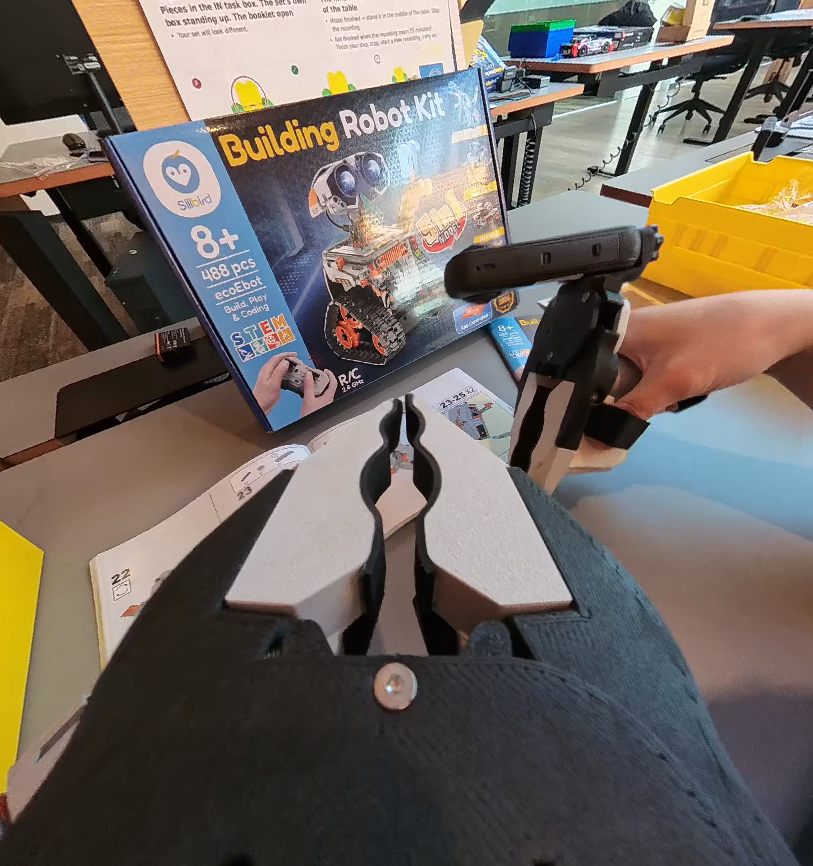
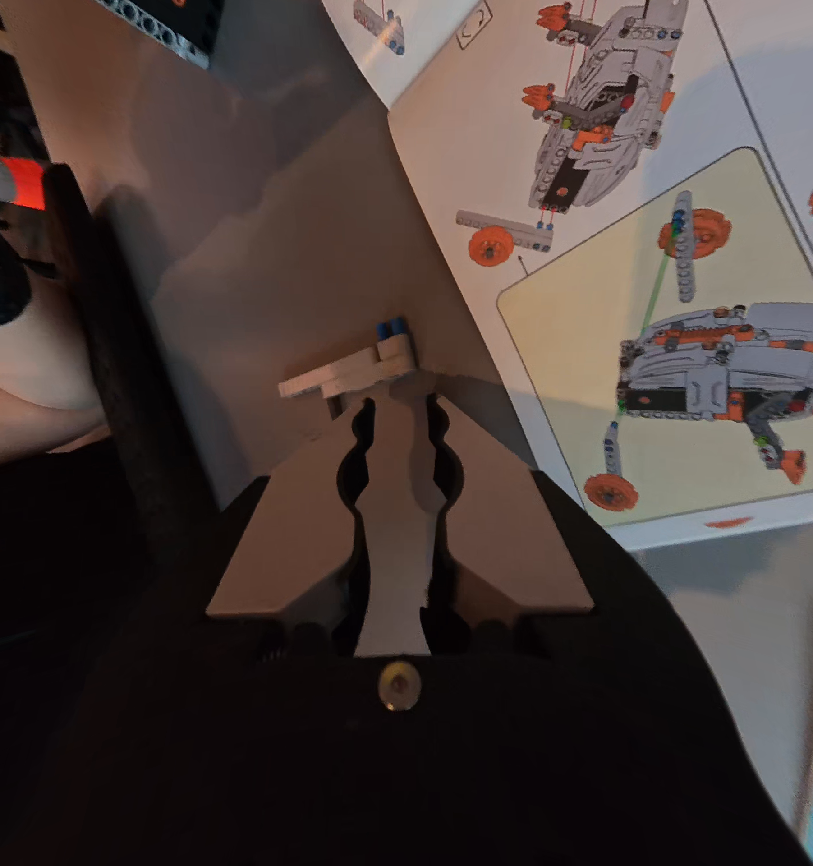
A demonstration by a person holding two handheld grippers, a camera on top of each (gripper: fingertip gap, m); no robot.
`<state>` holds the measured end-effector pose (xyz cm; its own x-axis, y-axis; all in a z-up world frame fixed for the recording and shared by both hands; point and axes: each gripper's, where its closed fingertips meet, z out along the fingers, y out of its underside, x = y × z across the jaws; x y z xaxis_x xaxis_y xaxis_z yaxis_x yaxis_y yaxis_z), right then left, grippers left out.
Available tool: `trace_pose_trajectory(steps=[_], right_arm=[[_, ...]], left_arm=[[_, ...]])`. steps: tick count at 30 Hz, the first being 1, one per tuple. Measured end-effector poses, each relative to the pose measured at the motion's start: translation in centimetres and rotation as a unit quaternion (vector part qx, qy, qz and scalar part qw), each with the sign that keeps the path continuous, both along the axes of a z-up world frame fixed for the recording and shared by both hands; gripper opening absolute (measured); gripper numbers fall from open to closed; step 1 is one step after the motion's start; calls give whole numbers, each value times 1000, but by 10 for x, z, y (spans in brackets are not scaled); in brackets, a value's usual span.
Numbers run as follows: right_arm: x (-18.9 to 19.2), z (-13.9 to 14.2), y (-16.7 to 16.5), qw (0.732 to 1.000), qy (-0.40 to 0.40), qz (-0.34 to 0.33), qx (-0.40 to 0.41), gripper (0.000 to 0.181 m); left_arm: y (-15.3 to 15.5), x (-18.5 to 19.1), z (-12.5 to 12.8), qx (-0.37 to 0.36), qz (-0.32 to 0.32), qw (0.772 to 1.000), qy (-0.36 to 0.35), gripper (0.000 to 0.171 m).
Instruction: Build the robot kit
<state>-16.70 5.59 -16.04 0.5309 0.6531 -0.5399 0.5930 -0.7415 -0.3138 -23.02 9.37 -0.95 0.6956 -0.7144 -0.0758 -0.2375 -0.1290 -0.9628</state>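
My left gripper (image 1: 403, 404) hovers over an open instruction booklet (image 1: 184, 529) on the grey table (image 1: 676, 539); its jaws are closed with nothing between them. My right gripper (image 2: 402, 400) points down at the table beside the booklet (image 2: 629, 328). Its jaws stand a little apart. A small white building piece with two blue pins (image 2: 371, 370) lies on the table right at its fingertips, touching or almost touching the left one. The right gripper also shows in the left wrist view (image 1: 533, 464), held by a hand (image 1: 685, 356).
A robot kit box (image 1: 348, 243) stands upright behind the booklet. Yellow bins (image 1: 746, 225) sit at the back right, and a yellow object (image 1: 1, 656) at the left edge. A small black block (image 1: 174, 344) lies at the left. A grey holed beam (image 2: 161, 23) lies beyond the right gripper. Some 15 centimeters of space lies between my two pairs of fingers.
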Motion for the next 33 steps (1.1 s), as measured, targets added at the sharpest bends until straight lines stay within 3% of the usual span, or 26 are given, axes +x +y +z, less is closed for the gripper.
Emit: trace_pose_trajectory(steps=[5,9,11,14,16,19,24,31,33], right_arm=[[22,17,13,998,-4,11,60,16],[41,64,57,976,34,-48,211,11],[52,108,81,934,64,-84,342,12],[62,184,86,825,136,-115,537,19],[75,212,86,776,146,-151,594,22],[86,219,91,774,151,-191,584,33],[96,226,95,772,217,-238,549,32],[113,240,93,756,275,-269,530,26],[116,243,93,752,286,-275,526,26]], left_arm=[[-6,11,-20,-37,-33,998,36,0],[-21,24,-48,-115,-81,988,60,0],[-34,27,-74,-178,-100,975,85,0],[-50,28,-109,-241,-88,960,116,5],[-56,26,-124,-253,-73,956,130,11],[-60,24,-128,-253,-64,958,122,21],[-72,29,-135,-304,-88,942,114,36],[-76,26,-149,-272,-70,940,192,27],[-79,24,-153,-263,-71,937,217,8]])
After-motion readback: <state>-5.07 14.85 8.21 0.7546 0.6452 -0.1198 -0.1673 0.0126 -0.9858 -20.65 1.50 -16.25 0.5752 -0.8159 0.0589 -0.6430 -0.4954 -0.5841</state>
